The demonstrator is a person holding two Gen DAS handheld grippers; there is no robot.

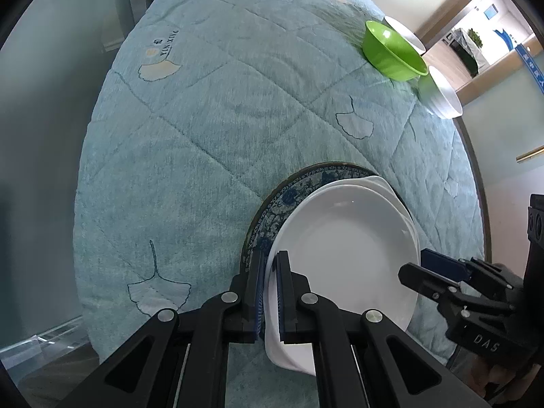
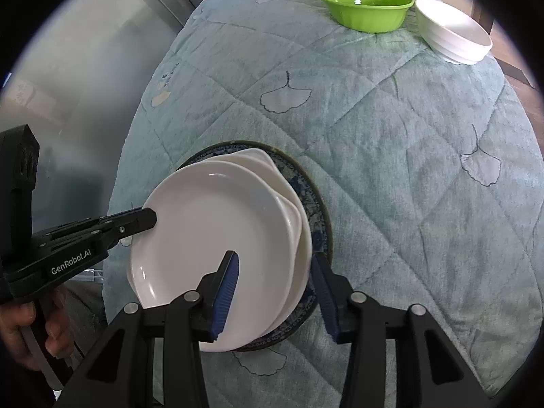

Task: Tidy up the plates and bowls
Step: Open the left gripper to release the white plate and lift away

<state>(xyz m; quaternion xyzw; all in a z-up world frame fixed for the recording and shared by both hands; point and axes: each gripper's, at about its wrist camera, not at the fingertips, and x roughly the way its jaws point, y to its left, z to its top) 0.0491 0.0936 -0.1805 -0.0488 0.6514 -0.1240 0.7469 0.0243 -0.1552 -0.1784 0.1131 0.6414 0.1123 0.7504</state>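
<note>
Left gripper has its jaws pinched tight on the near-left rim of the top white plate, one pad above the rim and one beneath it, so this plate is held from the left edge and stretches away from that grip toward the right. Opposite it, the right gripper stands partly open and has hold of nothing: its left pad hangs over the plate's well, its right pad sits outside the stack by the edge of the blue patterned plate, and the right-hand rims of the stack lie in the gap between them, untouched as far as I can tell.

That top plate rests on a second white plate, which lies on the blue patterned one, all on the quilted cloth just in front of both tools. It sits shifted toward the left gripper, overhanging the stack on that side.

Far ahead of the grippers, well apart from the plates, wait the green bowl and the white bowls.

So the plate's span runs straight between the two tools, and I judge the left hand is the one placed to steer it.
</note>
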